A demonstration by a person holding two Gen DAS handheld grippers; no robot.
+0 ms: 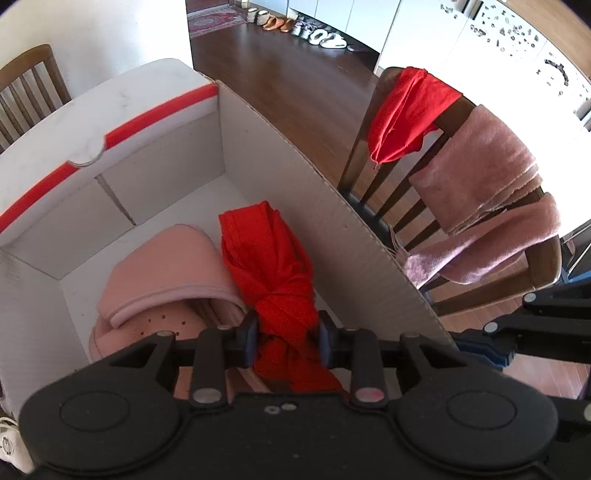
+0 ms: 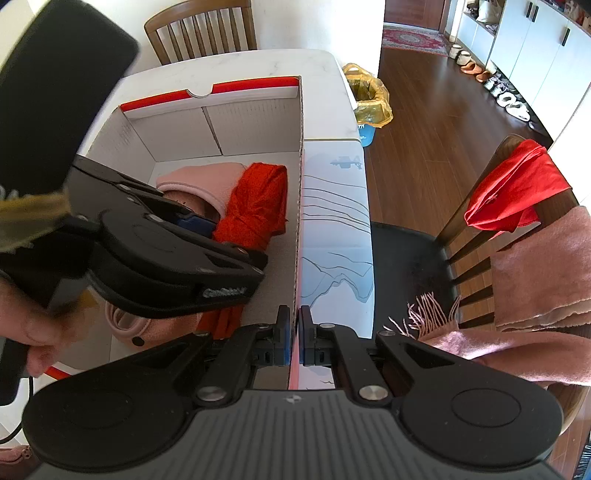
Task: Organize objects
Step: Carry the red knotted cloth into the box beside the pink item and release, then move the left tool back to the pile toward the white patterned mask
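Note:
A white cardboard box [image 1: 303,177] with red trim stands on the table. My left gripper [image 1: 286,334] is shut on a knotted red cloth [image 1: 269,258] and holds it inside the box, beside a pink hat [image 1: 166,269]. In the right wrist view the red cloth [image 2: 258,199] and the pink hat [image 2: 207,177] lie in the box, with my left gripper [image 2: 207,225] over them. My right gripper [image 2: 294,339] is shut on the box's right wall [image 2: 300,221], pinching its top edge.
A wooden chair [image 2: 476,229] to the right carries another red cloth [image 2: 513,192] and a pink fringed scarf [image 2: 539,280]; both also show in the left wrist view, the cloth [image 1: 410,110] and the scarf [image 1: 487,177]. A second chair [image 2: 207,29] stands beyond the white table [image 2: 258,62]. A yellow-lined bin [image 2: 369,99] sits on the floor.

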